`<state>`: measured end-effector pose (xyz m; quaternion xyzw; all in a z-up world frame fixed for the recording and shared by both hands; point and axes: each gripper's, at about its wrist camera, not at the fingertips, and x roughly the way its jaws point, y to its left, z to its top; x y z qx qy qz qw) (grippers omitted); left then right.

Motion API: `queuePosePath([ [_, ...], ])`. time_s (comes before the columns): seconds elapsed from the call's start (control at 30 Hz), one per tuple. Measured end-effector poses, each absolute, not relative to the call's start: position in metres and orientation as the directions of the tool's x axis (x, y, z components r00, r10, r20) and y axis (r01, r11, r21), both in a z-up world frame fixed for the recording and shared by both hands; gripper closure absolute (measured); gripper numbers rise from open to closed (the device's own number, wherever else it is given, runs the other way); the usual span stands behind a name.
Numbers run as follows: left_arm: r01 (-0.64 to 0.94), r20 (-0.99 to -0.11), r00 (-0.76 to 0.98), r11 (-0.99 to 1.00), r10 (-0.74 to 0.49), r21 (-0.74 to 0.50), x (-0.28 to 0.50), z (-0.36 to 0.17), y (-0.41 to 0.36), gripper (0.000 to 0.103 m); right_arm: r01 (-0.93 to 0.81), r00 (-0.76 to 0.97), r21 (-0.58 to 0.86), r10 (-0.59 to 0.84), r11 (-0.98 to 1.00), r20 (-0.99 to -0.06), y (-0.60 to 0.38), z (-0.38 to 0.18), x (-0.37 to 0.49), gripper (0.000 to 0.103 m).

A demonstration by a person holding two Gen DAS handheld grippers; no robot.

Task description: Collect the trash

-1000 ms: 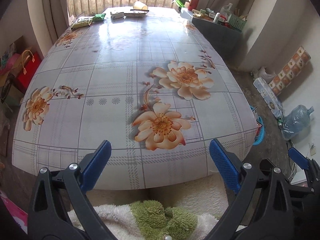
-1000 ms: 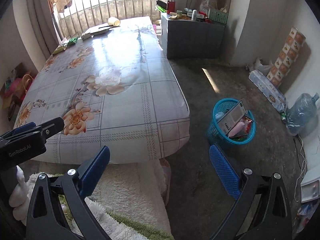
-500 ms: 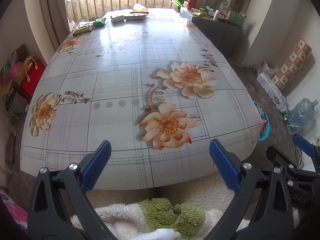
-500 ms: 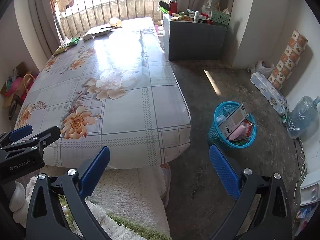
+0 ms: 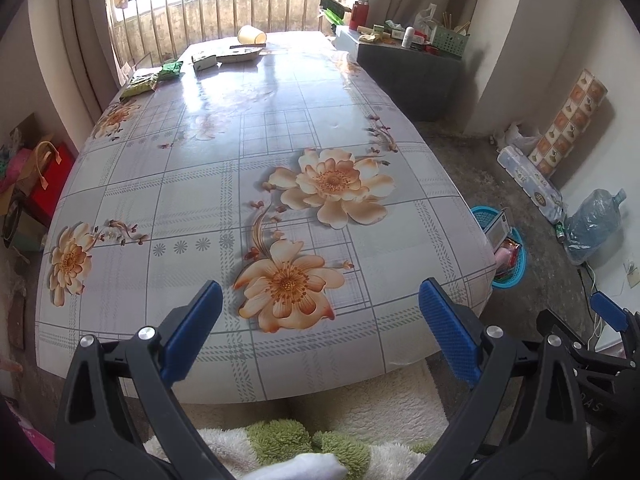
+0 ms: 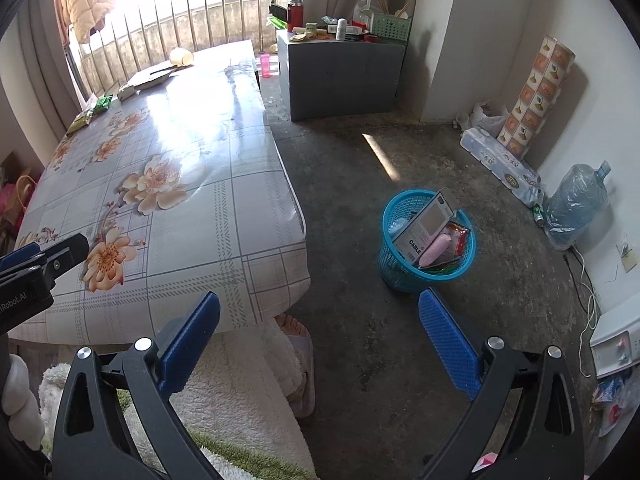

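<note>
Hovering wide open and empty, the left gripper faces the table; the right gripper, equally wide, looks toward the blue basket at one o'clock. Remaining wrappers lie at eleven o'clock, well apart. Reaching that far risks sliding them off the glossy cloth.

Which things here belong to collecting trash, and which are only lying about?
For the job:
- blue basket, already holding a cable box
- green wrappers at the table's far end
- tipped cup

Only lying about:
- water jug
- patterned roll
- grey cabinet
</note>
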<state>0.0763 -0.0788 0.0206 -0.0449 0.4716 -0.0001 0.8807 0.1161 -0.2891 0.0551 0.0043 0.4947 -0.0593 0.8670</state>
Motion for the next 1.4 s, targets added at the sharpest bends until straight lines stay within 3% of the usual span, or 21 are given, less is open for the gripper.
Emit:
queuePosePath([
  [0.57,0.007,-0.836,0.548,0.999,0.023,0.033,0.075,0.013,-0.089,0.008,0.168,0.52,-0.064,-0.143,0.984,-0.842,-0.319,0.06,0.108,0.006],
  [1.4,0.014,-0.842,0.54,1.0,0.007,0.017,0.071,0.015,-0.084,0.008,0.155,0.515,-0.069,-0.141,0.985,-0.845,-0.312,0.056,0.107,0.006],
])
